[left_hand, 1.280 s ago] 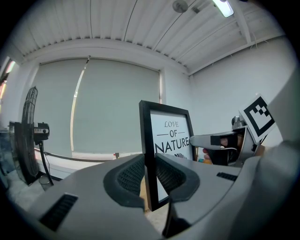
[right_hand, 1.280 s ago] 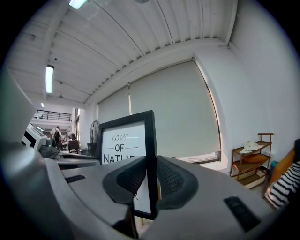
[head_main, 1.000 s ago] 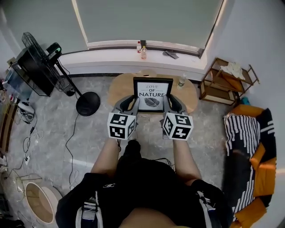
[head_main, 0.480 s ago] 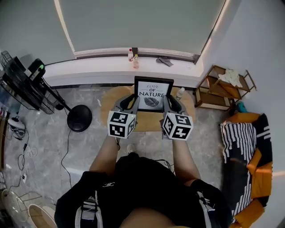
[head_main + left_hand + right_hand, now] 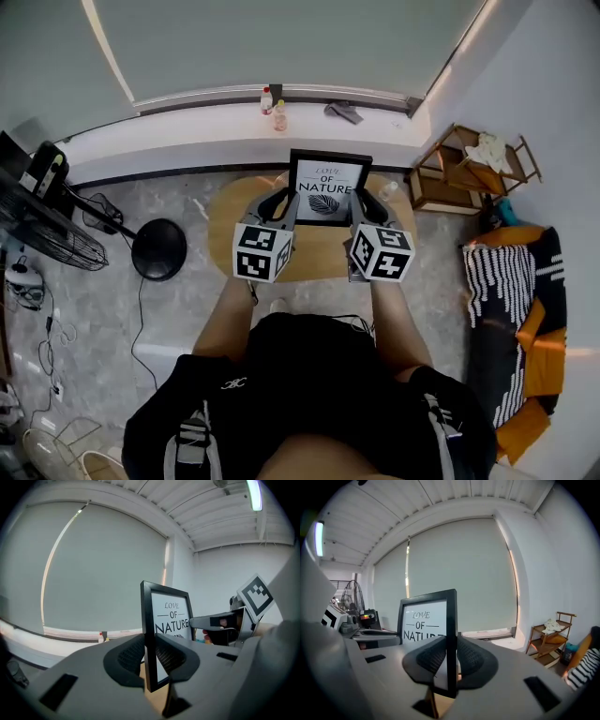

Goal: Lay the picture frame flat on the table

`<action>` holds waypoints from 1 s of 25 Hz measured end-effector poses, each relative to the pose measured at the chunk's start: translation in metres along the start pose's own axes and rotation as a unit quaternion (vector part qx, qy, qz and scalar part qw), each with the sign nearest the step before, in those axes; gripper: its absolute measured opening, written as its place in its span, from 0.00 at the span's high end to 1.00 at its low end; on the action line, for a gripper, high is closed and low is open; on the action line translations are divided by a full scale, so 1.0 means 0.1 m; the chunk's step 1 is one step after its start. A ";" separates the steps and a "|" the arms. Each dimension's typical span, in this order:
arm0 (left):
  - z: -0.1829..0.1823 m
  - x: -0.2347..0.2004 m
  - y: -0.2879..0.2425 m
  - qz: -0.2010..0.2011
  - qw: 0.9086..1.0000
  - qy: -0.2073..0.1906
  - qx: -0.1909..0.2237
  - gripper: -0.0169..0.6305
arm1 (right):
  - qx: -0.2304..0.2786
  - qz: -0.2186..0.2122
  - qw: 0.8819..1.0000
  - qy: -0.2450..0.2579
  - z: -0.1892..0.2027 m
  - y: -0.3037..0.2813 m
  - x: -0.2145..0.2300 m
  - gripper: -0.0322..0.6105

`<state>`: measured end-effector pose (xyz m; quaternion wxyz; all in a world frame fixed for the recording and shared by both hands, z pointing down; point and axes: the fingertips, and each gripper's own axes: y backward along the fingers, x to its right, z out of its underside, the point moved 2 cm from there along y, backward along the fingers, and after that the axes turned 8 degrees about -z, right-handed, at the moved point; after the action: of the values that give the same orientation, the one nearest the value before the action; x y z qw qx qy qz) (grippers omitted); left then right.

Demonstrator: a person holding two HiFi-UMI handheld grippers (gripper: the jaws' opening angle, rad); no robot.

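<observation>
A black picture frame [image 5: 328, 186] with the print "LOVE OF NATURE" stands upright over the far side of a round wooden table [image 5: 314, 255]. My left gripper [image 5: 289, 202] is shut on its left edge and my right gripper [image 5: 359, 206] is shut on its right edge. In the left gripper view the frame's edge [image 5: 146, 634] sits squeezed between the two dark pads [image 5: 129, 658], with the other gripper [image 5: 220, 623] beyond it. In the right gripper view the frame [image 5: 425, 618] runs edge-on between the pads [image 5: 471, 660]. Whether the frame's bottom touches the table is hidden.
A small bottle [image 5: 384, 190] stands on the table right of the frame. Two bottles [image 5: 277, 114] sit on the window sill behind. A wooden shelf [image 5: 476, 167] and a striped seat [image 5: 511, 281] are to the right. A fan base [image 5: 157, 249] is on the floor at left.
The head view has shifted, so the fan slid off to the left and the table now lies under both grippers. The frame stays upright in both grips, slightly higher in view.
</observation>
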<state>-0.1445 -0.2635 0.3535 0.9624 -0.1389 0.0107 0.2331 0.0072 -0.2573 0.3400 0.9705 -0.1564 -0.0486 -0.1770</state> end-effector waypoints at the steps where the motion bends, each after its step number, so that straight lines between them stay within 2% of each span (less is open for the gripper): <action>1: 0.04 -0.06 -0.04 0.003 1.000 0.006 -0.004 0.84 | -0.008 0.001 1.000 0.001 0.03 -0.07 -0.01 0.81; 7: 0.26 -0.26 -0.29 0.010 0.999 0.038 -0.024 0.84 | -0.040 0.005 0.999 0.012 0.15 -0.36 0.02 0.81; 13: 0.31 -0.13 -0.61 0.012 0.999 0.028 -0.040 0.84 | -0.054 -0.001 0.999 -0.010 0.24 -0.53 0.37 0.81; 25: 0.58 -0.07 -1.33 -0.047 0.993 0.059 -0.089 0.84 | -0.121 -0.077 0.989 -0.025 0.49 -1.21 1.03 0.81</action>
<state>-0.0936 -0.3642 0.4444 0.9537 -0.2380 0.0400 0.1793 0.0585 -0.3828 0.4359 0.9264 -0.2731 -0.0625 -0.2516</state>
